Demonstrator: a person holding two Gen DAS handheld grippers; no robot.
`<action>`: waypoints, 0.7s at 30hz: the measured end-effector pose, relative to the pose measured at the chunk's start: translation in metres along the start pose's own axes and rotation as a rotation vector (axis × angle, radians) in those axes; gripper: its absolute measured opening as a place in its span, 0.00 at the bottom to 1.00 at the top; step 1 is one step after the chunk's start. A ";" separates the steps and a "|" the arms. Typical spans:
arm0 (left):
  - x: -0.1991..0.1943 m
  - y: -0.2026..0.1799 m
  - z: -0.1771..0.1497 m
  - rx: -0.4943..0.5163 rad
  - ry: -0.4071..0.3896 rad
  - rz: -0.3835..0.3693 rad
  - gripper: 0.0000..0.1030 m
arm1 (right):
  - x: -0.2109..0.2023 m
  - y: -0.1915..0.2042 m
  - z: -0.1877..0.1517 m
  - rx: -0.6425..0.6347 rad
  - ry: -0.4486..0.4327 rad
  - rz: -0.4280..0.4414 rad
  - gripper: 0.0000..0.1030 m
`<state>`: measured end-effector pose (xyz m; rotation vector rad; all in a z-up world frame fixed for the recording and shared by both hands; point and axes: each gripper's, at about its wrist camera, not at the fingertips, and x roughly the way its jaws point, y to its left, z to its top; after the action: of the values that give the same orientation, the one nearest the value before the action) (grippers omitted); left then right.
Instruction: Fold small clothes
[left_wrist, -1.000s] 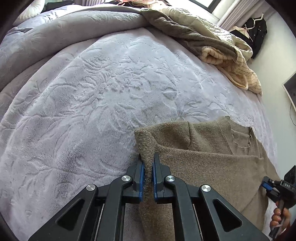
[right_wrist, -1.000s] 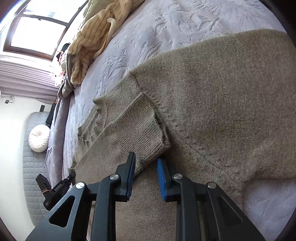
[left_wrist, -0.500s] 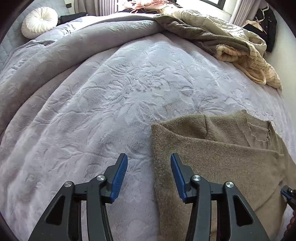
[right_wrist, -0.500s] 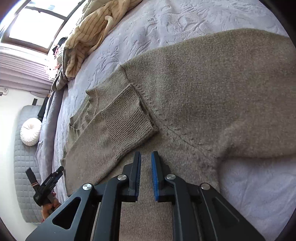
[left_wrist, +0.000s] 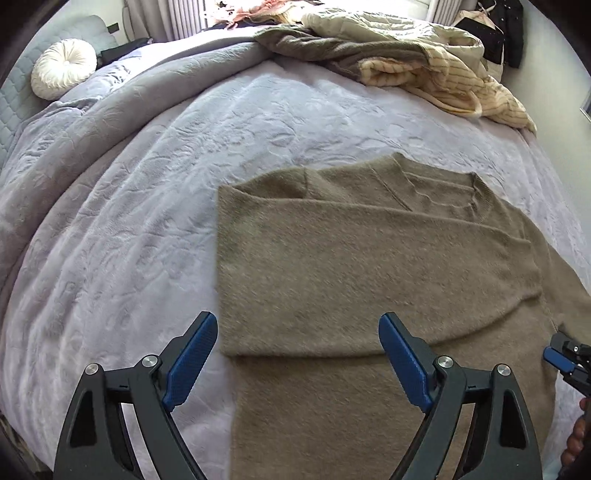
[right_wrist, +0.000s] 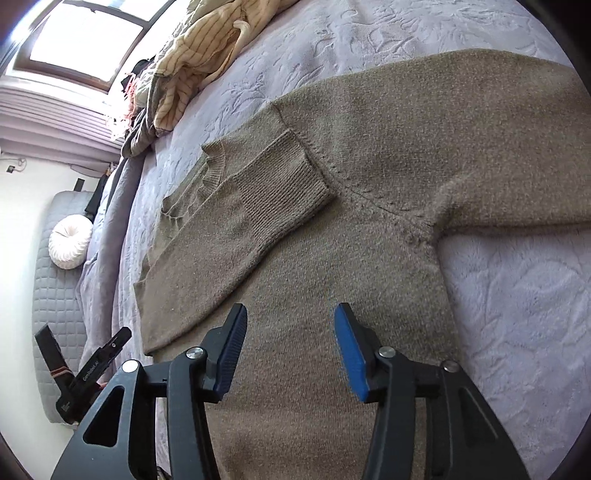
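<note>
An olive-brown knit sweater (left_wrist: 369, 266) lies flat on the lilac bedspread (left_wrist: 129, 229), one sleeve folded across its chest with the ribbed cuff (right_wrist: 284, 184) near the collar. The other sleeve (right_wrist: 498, 147) stretches out sideways in the right wrist view. My left gripper (left_wrist: 297, 354) hovers above the sweater's folded side, jaws opening wide, nothing between the pads. My right gripper (right_wrist: 290, 343) hangs over the sweater's body below the cuff, jaws opening, pads clear of the knit. Each gripper shows at the edge of the other's view: right gripper (left_wrist: 565, 358), left gripper (right_wrist: 92, 365).
A heap of cream striped and beige clothes (left_wrist: 424, 66) lies at the far side of the bed. A grey blanket (left_wrist: 110, 110) is bunched along the left, by a round white cushion (left_wrist: 62, 72) and a quilted headboard. Dark garments (left_wrist: 506, 33) hang by the wall.
The left gripper let go of the sweater's folded edge, opened wide and pulled back up. The right gripper drew back from the cuff, narrowed, then opened with nothing in it.
</note>
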<state>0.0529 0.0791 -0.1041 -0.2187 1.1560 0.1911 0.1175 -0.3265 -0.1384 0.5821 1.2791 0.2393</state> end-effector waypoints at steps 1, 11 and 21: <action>0.001 -0.009 -0.003 -0.003 0.019 -0.024 0.87 | -0.004 -0.003 -0.001 0.002 -0.002 -0.001 0.54; 0.018 -0.099 -0.024 0.054 0.145 -0.134 0.87 | -0.067 -0.086 0.002 0.163 -0.130 -0.044 0.54; 0.018 -0.183 -0.032 0.169 0.149 -0.210 0.87 | -0.158 -0.208 0.010 0.520 -0.447 -0.006 0.54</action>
<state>0.0792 -0.1048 -0.1195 -0.2056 1.2812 -0.1092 0.0511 -0.5789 -0.1164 1.0111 0.9001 -0.2317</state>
